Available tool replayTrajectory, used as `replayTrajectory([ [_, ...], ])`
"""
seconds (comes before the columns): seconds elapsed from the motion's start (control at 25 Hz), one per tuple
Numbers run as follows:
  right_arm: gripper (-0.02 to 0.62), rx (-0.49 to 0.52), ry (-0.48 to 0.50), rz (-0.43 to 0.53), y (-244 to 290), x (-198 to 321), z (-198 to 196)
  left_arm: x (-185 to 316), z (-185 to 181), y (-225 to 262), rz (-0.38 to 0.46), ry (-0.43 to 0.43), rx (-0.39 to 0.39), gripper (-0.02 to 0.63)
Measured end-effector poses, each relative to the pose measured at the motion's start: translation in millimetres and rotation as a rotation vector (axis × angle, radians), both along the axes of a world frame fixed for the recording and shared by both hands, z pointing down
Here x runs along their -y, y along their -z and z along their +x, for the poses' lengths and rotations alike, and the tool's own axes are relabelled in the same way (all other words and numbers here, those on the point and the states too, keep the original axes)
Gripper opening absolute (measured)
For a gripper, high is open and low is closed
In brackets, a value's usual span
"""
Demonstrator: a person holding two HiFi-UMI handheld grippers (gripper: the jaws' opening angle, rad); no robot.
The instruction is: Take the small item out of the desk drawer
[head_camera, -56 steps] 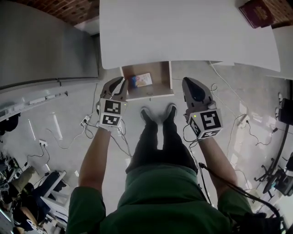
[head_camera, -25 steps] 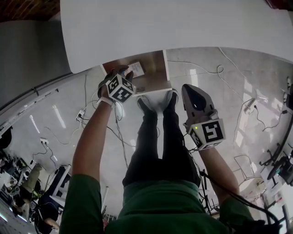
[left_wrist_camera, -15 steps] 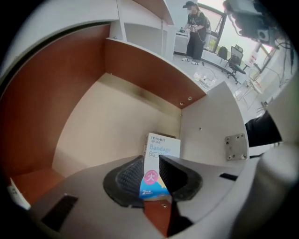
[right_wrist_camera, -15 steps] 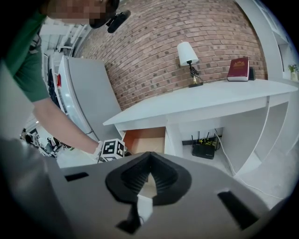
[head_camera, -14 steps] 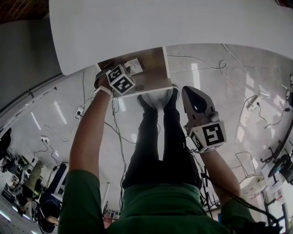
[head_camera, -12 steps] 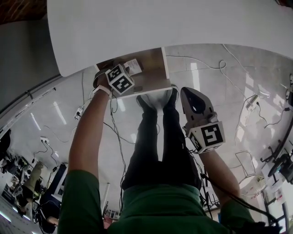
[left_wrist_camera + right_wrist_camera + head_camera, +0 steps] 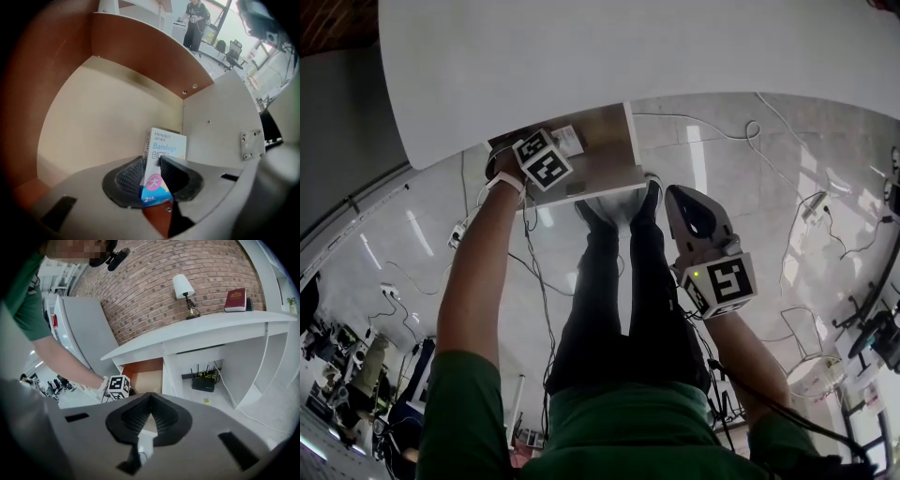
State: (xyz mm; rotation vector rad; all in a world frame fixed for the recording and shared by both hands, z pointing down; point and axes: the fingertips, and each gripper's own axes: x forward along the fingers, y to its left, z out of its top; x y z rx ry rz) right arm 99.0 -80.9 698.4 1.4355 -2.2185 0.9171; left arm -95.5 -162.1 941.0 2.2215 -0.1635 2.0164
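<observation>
The left gripper [image 7: 158,161] is reaching down into the open drawer [image 7: 103,126], and its jaws are clamping a small bandage box [image 7: 165,145] between the ribbed pads, the box standing upright with its printed face toward the camera. In the head view the left gripper's marker cube is sitting just over the drawer's near left corner, under the edge of the white desk [image 7: 628,56], so the box is inside the drawer and not yet out. It is sitting close to the drawer's back corner, beside the pale side wall with the screwed bracket. The right gripper [image 7: 150,401] is hanging well apart from the drawer, over the floor by the person's legs, jaws pressed together on nothing. Now the risks, as I'm judging them: the pads are biting only the lower part of the box, so it could be pivoting or sliding free as the lift begins. It is light card, and too hard a squeeze could be crushing it. The desk top is overhanging the drawer, so a steep pull upward could be knocking the box or the cube against that edge and jarring the grip loose.
</observation>
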Motion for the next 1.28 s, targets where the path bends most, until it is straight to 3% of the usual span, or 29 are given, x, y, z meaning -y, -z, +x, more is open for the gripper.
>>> replayTrajectory([
  [0.2,0.005,0.001,0.011,-0.005,-4,0,-4,-2,1,0,-0.012,-0.008,-0.022,0.106],
  [0.6,0.005,0.010,-0.013,-0.017,-2,-5,-5,-6,3,12,0.036,-0.134,-0.040,0.048],
  [0.88,0.005,0.011,0.009,-0.009,4,-8,-14,-12,3,22,0.073,-0.131,-0.052,0.034],
  [1.0,0.005,0.013,0.012,-0.003,7,-7,-19,-12,1,27,0.098,-0.091,-0.068,0.031],
  [1.2,0.005,0.018,0.013,0.006,16,-11,-21,-10,8,52,0.098,0.078,-0.156,0.028],
  [1.28,0.005,0.023,0.017,0.005,19,-10,-25,-10,8,59,0.104,0.106,-0.182,0.026],
])
